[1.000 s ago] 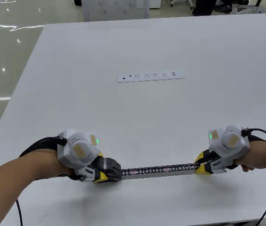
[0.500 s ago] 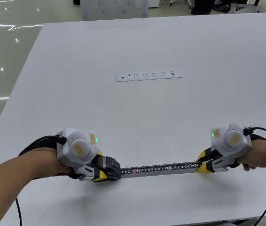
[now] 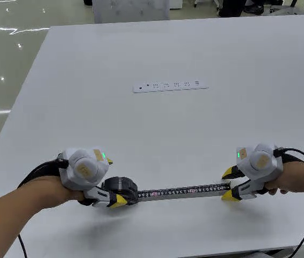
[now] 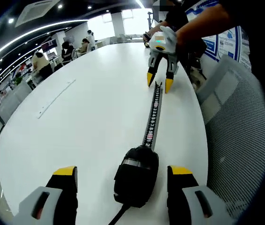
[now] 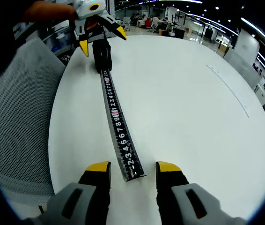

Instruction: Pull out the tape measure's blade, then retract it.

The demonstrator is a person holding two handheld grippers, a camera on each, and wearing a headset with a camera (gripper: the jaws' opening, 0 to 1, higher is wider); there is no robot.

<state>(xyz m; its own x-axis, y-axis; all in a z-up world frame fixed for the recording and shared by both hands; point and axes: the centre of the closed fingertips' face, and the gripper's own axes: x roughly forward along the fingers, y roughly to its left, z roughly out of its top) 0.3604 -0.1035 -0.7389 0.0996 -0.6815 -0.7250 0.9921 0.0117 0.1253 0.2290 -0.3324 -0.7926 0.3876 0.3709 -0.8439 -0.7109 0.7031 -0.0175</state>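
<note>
Two task items, head view first: a black rounded tape measure case (image 3: 121, 189) lies on the white table (image 3: 157, 134) near its front edge, and its black steel blade with white numerals (image 3: 184, 191) is drawn out flat on the tabletop, long axis running side to side from the case toward the person's right. The left gripper (image 3: 114, 181), grey with yellow fingertips, has its jaws spread to either side of the case. The right gripper (image 3: 228, 185), same make, has its jaws spread about the blade's free end. A white power strip (image 3: 169, 86) lies well apart toward the table's middle, with glossy floor (image 3: 7, 64) beyond the left edge. Left gripper view: the left gripper (image 4: 123, 171) is parted, the case (image 4: 136, 176) sits between its jaws with a gap on each side, and the blade (image 4: 152, 117) leads straight ahead to the right gripper (image 4: 159, 82). A grey mesh chair (image 4: 245, 140) stands beside the table. Right gripper view: the right gripper (image 5: 133, 168) is parted, the blade (image 5: 116, 117) ending between its jaws and touching neither, its far end at the case (image 5: 102, 54) below the left gripper (image 5: 102, 39). An open-plan office lies behind. Judgement: pull-out looks done. Retraction turns on the case, nearest the left gripper.
</note>
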